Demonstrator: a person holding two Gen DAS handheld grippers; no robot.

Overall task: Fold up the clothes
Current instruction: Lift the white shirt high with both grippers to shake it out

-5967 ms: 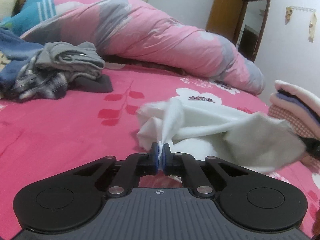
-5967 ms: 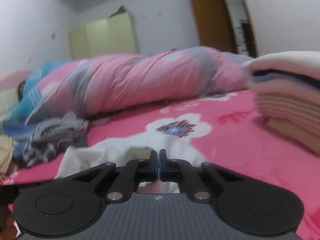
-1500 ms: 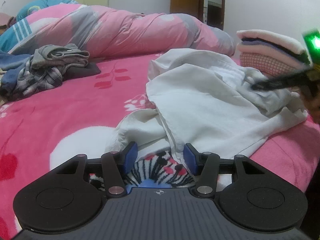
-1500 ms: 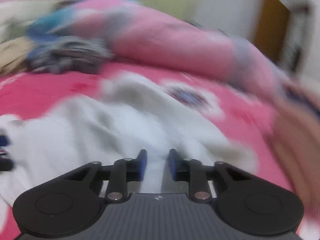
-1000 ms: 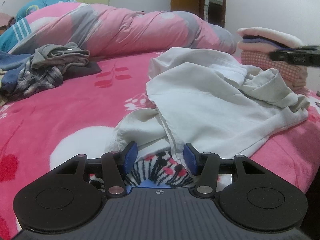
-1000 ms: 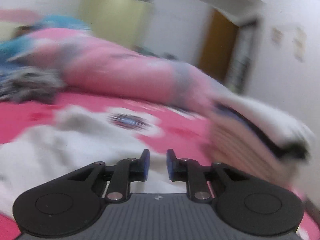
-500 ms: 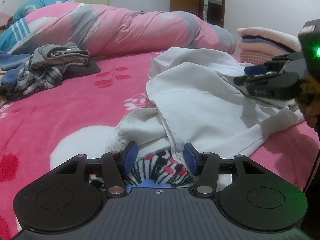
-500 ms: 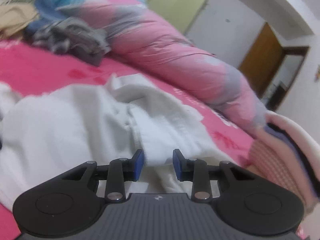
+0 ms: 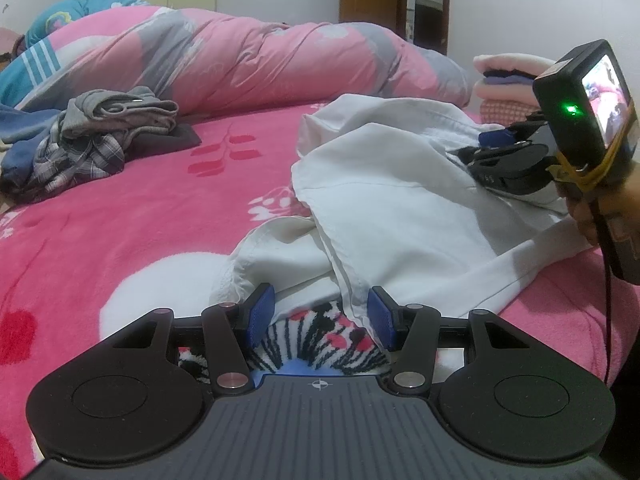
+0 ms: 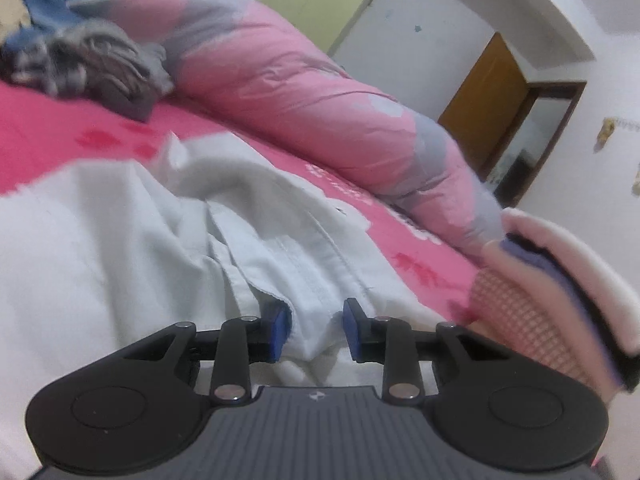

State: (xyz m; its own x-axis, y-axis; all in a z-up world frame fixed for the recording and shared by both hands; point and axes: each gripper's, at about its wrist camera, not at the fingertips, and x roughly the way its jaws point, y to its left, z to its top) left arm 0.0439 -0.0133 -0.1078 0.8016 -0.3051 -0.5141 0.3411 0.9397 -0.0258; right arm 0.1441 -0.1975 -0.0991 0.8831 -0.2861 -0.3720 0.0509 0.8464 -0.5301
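Left wrist view: the left gripper (image 9: 322, 318) sits low over the near edge of the bed's pink flowered blanket (image 9: 140, 220), its blue-padded jaws spread wide and gripping nothing; a hem of the crumpled white cotton garment (image 9: 392, 200) hangs just inside the right pad. The garment lies spread toward the bed's right edge. There the right gripper (image 9: 486, 148), in a person's hand (image 9: 600, 208), rests on the cloth. A heap of grey and checked unfolded clothes (image 9: 92, 140) lies near the far left, before a rolled pink-and-grey quilt (image 9: 260, 60). A stack of folded pink and purple clothes (image 9: 508, 76) sits at the far right.

Right wrist view: the right gripper (image 10: 316, 330) has its jaws wide apart, straddling a raised fold of the white garment (image 10: 132, 240) without pinching it. The folded stack (image 10: 560, 280) lies just right.
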